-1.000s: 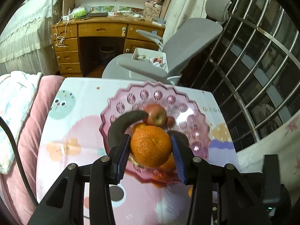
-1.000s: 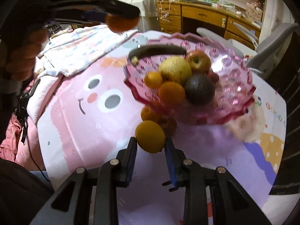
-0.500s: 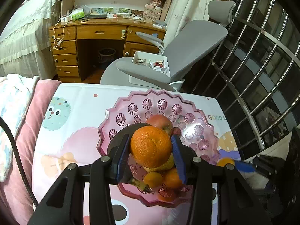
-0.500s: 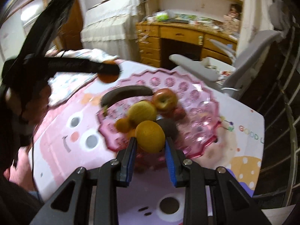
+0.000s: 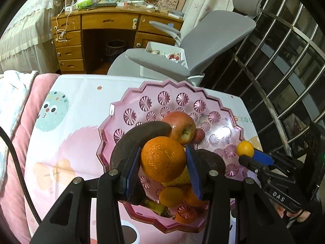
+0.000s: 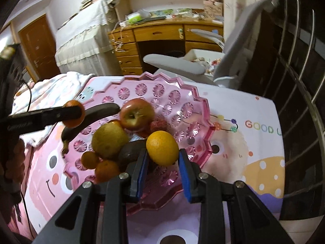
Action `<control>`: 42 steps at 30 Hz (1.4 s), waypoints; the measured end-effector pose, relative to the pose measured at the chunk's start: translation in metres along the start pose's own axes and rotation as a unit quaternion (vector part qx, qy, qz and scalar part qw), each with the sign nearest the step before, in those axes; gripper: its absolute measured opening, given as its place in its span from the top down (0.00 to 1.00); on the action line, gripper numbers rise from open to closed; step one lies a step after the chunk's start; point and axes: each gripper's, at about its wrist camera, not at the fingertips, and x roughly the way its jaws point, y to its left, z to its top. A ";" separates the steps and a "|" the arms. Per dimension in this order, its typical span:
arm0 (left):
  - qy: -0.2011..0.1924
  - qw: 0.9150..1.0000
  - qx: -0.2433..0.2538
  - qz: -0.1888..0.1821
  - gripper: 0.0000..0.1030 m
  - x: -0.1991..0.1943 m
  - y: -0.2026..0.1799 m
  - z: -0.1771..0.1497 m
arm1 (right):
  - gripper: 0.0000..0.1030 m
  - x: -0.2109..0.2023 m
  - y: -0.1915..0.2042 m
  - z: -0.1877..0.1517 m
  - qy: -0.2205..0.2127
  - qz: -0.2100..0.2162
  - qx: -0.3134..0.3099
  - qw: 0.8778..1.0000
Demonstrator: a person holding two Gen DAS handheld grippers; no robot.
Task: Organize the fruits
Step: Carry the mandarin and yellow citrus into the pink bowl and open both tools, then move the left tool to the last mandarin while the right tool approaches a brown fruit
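L gripper [image 5: 163, 159] is clenched on a big round orange [image 5: 163, 158], blue pads pressed to both its sides, held above the pink scalloped cut-glass fruit bowl [image 5: 205, 103]. R gripper [image 6: 162, 156] grasps a smaller yellow-orange citrus fruit [image 6: 162, 148] between its blue pads, also over the bowl, near its front-right part.

In the bowl: a red-yellow apple [image 6: 136, 114] toward the middle, a dark overripe banana [image 6: 95, 113] curving along the left side, a round yellow-green pear-like fruit [image 6: 109, 140], a dark avocado [image 6: 131, 152] just beside the R gripper's left finger, two small mandarins [image 6: 89, 159] at the near-left edge, and a small reddish fruit [image 6: 159, 125] behind the apple, poss. a lychee, too blurred to be sure.

Bowl sits on a table under a pastel cartoon-print tablecloth [image 6: 254, 142]. Behind: a grey office chair [image 5: 213, 34] and a wooden desk w/ drawers [image 5: 95, 28].
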 end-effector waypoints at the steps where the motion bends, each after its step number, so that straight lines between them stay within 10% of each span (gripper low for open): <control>1: 0.002 1.000 -0.001 0.000 0.58 0.002 0.000 0.000 | 0.71 0.002 -0.001 0.001 0.001 -0.003 0.003 1.000; 25: -0.003 1.000 -0.016 0.005 0.18 -0.050 -0.024 -0.048 | 0.56 -0.029 0.003 -0.013 -0.015 0.016 0.043 0.999; 42: 0.053 0.998 -0.025 0.001 0.13 -0.059 -0.011 -0.129 | 0.30 -0.070 0.026 -0.066 -0.025 0.010 0.025 0.999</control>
